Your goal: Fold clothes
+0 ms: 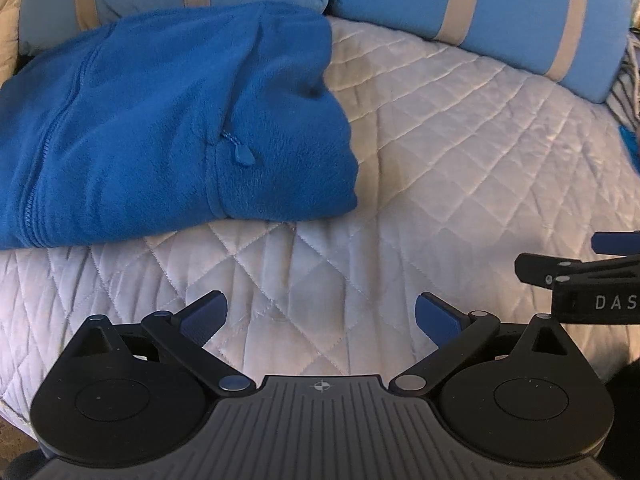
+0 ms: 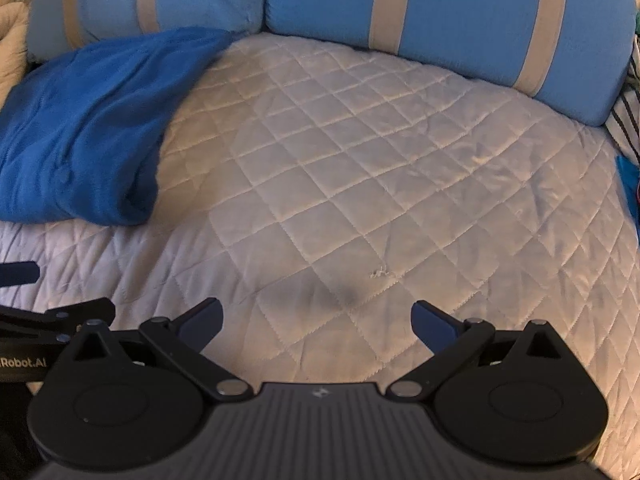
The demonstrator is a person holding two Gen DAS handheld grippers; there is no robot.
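Both grippers — left gripper (image 1: 322,316), right gripper (image 2: 316,322) — are held wide open, empty; soft fleece jacket (image 1: 160,128) is best pinched at its hem.

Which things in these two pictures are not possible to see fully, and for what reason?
- Blue fleece jacket: its left part is cut off by the frame edge in both views.
- Right gripper: in the left wrist view only one side shows at the right edge.
- Striped cloth: a sliver at the right edge of the right wrist view; what it is cannot be told.

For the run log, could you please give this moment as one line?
left gripper: open, empty | right gripper: open, empty | blue fleece: folded, on quilt
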